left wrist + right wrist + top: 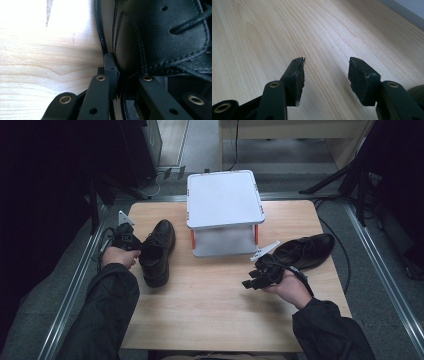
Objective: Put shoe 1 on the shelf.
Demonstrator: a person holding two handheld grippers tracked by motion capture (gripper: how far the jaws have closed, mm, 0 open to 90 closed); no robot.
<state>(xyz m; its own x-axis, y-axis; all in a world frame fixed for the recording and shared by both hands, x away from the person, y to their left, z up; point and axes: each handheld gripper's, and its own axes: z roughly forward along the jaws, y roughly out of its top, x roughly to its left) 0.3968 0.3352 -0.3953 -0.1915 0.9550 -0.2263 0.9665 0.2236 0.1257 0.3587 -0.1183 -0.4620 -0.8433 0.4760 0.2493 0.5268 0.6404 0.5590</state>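
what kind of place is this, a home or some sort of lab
Most likely a lab or recording workspace, not a home: a small wooden table stands alone on grey carpet, dark stand legs and cables surround it, and a white two-tier rack sits between two black shoes.

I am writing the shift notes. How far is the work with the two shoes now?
Done: nothing is on the white rack yet. In hand: the left gripper is shut on the left shoe at its side wall. Left: the right shoe lies untouched on the table; the right gripper hangs open.
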